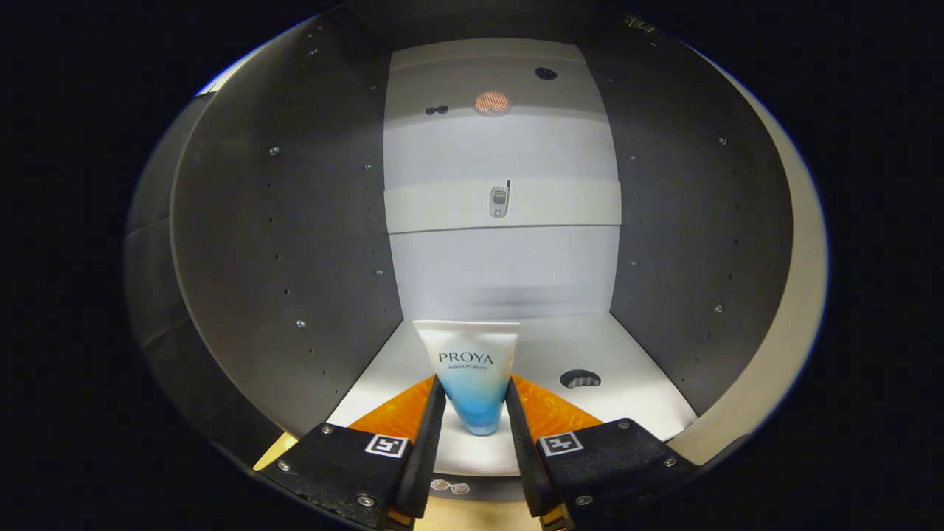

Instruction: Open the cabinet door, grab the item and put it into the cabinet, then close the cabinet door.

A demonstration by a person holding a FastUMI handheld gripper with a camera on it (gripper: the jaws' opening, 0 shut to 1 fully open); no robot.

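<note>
Tongs (476, 413) are seen reaching into the open cabinet (280, 221), and they are clenched on a tube (468, 369) of cosmetic cream, with one finger pressed on each side of its lower part. The tube is held with its narrow blue end downwards and its wide white end upwards, and its printed face is turned toward the camera. It is kept just above the front part of the cabinet floor (634, 369), or touching it; which of the two cannot be told. Behind the tube an orange surface (549, 413) is visible to both sides of the fingers, low over the cabinet floor. To the right of the tube a dark cut-out (580, 379) is seen in the floor. Beyond the tube the pale back wall (501, 273) of the cabinet rises, and on it, well above the tube, a small grey fitting (499, 200) is fixed on a horizontal band. Dark side walls with small screws stand on both sides of the tube.
</note>
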